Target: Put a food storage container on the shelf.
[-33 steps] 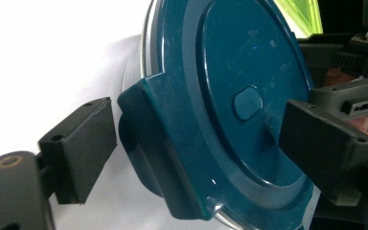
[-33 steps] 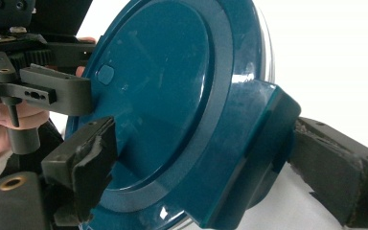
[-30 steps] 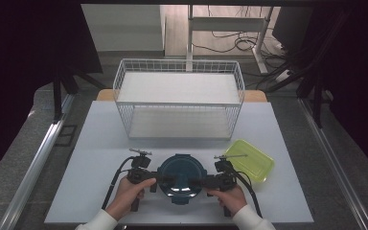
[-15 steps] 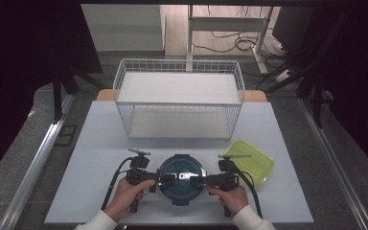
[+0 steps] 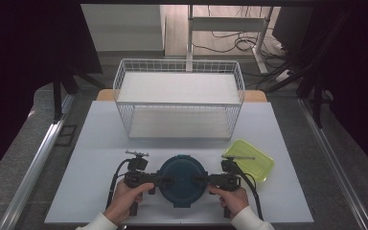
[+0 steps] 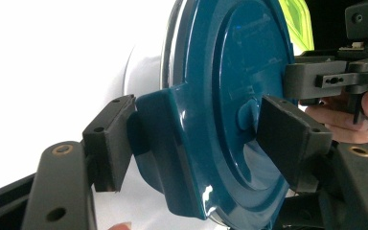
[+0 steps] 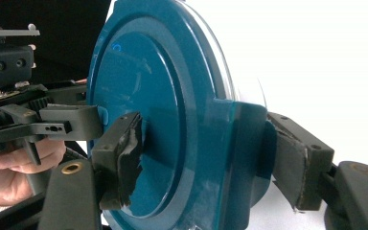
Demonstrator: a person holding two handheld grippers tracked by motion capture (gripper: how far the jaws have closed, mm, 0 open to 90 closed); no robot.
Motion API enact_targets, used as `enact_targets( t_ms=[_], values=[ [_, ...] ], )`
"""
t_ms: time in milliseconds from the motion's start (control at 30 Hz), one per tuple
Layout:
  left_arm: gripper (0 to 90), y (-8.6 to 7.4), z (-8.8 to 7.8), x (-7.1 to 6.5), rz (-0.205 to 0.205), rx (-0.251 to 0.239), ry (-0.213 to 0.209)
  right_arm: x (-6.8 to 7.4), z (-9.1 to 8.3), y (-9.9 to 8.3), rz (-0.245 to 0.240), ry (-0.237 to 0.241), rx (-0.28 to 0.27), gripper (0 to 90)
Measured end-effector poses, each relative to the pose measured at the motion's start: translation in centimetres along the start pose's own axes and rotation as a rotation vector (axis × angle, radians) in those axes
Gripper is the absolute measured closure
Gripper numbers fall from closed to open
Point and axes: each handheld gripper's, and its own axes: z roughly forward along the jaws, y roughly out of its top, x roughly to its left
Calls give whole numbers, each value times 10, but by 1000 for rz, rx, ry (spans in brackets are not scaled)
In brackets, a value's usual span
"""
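Clearly the person has both grippers set on one round teal-lidded container (image 5: 182, 180), which sits near the front edge of the white table (image 5: 100, 143), midway between its two front corners. From the high view, the left gripper (image 5: 165, 180) comes at it from one side and the right gripper (image 5: 199, 180) from the opposite side, so the load is shared evenly. I count one white wire basket (image 5: 179, 98) standing at the back edge, and one yellow-green lid (image 5: 249, 159) lying flat toward the front right corner, just beside the right gripper.

From the left gripper view, its jaws have just been closing: one pad sits against the lid's side latch (image 6: 160, 143) and the other presses on the lid's top face, so the container's rim is pinched between them.

From the right gripper view, the jaws have likewise just been closing and clamp the opposite latch (image 7: 242, 158), one pad on the lid's top, one behind the tab. I'd judge this a paired grip, either for lifting the container or for working its latches.
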Motion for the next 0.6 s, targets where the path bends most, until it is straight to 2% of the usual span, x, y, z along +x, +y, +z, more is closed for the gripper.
enact_targets(
  t_ms=[67, 600],
  values=[
    [328, 0, -1, -1, -2, -3, 0, 1, -1, 0, 13, 0, -7, 333],
    [359, 2, -7, -3, 9, -15, 12, 6, -4, -1, -14, -7, -26, 341]
  ],
)
